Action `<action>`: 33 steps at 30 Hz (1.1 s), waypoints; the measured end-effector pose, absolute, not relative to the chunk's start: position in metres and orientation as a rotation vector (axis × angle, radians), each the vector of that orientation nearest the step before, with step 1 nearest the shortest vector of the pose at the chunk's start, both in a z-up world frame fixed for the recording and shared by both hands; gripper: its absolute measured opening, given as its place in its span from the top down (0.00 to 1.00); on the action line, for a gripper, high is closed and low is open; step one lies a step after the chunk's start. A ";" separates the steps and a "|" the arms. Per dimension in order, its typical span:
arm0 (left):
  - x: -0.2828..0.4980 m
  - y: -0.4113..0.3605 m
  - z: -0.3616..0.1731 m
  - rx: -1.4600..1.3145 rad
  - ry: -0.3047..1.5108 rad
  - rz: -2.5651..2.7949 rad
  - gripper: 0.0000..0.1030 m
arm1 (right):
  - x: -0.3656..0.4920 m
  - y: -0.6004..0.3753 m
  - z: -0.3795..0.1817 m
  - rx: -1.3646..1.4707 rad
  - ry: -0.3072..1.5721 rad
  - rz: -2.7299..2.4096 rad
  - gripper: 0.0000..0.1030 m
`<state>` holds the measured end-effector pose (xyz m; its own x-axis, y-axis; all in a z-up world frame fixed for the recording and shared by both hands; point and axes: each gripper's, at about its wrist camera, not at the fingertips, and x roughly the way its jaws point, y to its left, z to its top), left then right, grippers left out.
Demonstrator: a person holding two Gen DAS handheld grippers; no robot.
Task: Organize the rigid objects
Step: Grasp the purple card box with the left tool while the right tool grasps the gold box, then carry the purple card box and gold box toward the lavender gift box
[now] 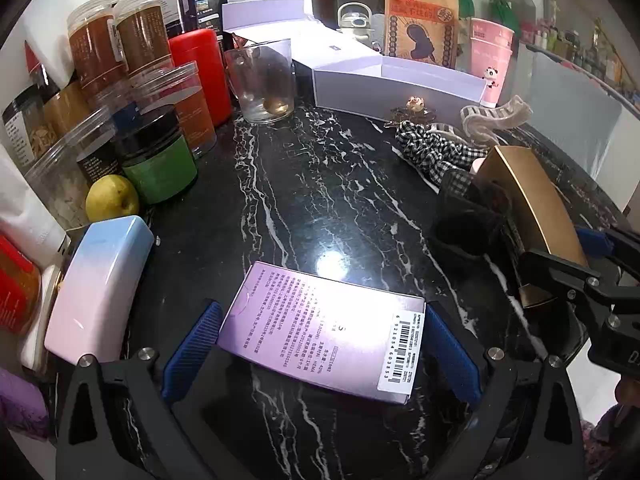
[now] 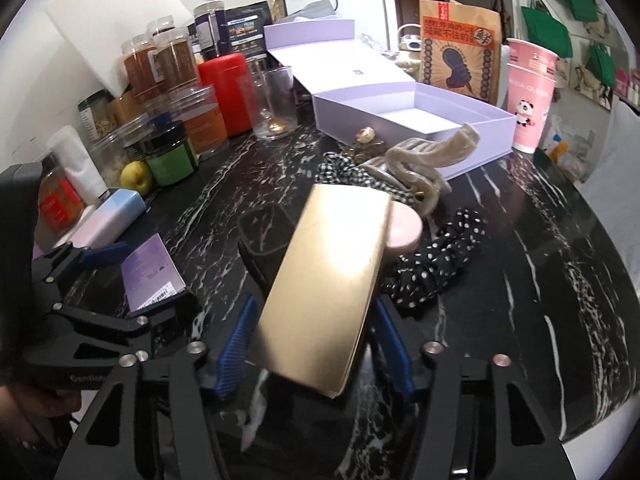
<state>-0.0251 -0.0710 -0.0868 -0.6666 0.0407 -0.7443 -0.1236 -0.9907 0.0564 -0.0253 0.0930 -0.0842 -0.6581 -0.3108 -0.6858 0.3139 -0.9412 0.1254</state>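
The black marble surface with white veins [image 1: 320, 200] holds many things. The open pale purple cardboard box [image 1: 400, 84] stands at the back, and places here are told from it.

Far to the left of the box is a crowd of clear plastic jars with brown stuff inside [image 1: 96, 52], a tall red can [image 1: 200, 72], a dark jar with a green label [image 1: 160, 168] and a yellow-green round fruit [image 1: 112, 198]. Nearer the box, just to its left, stands a clear drinking glass [image 1: 266, 80].

In front of the box, on the near left, the left tool [image 1: 320, 344] has its blue pads on both sides of a flat purple printed carton with a barcode sticker [image 1: 320, 332]. The pads press its two edges, so it is gripped. A long pink and blue case [image 1: 100, 284] lies to the left of that carton.

Right in front of the box lie a black and white checked cloth scrunchie [image 2: 344, 172] and a see-through beige hair claw clip [image 2: 424, 156].

Nearer the camera than those, the right tool [image 2: 314, 344] holds a shiny gold flat box [image 2: 332, 280], tilted, with the jaws about half closed on its near end. A black scrunchie with white dots [image 2: 436, 260] lies to the right of it.

A pink paper cup with a panda [image 2: 528, 104] stands at the right end of the purple box.
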 end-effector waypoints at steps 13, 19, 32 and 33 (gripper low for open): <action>-0.025 -0.063 -0.079 -1.230 0.088 2.777 0.02 | -0.028 0.123 -0.090 1.081 -0.022 -2.627 0.36; -0.027 -0.060 -0.071 -1.212 0.098 2.781 0.02 | -0.028 0.124 -0.090 1.017 -0.028 -2.645 0.57; -0.045 -0.042 -0.046 -1.148 0.070 2.756 0.02 | -0.022 0.147 -0.065 0.960 -0.070 -2.636 0.58; -0.046 -0.040 -0.044 -1.139 0.066 2.754 0.02 | -0.021 0.149 -0.062 0.954 -0.065 -2.639 0.58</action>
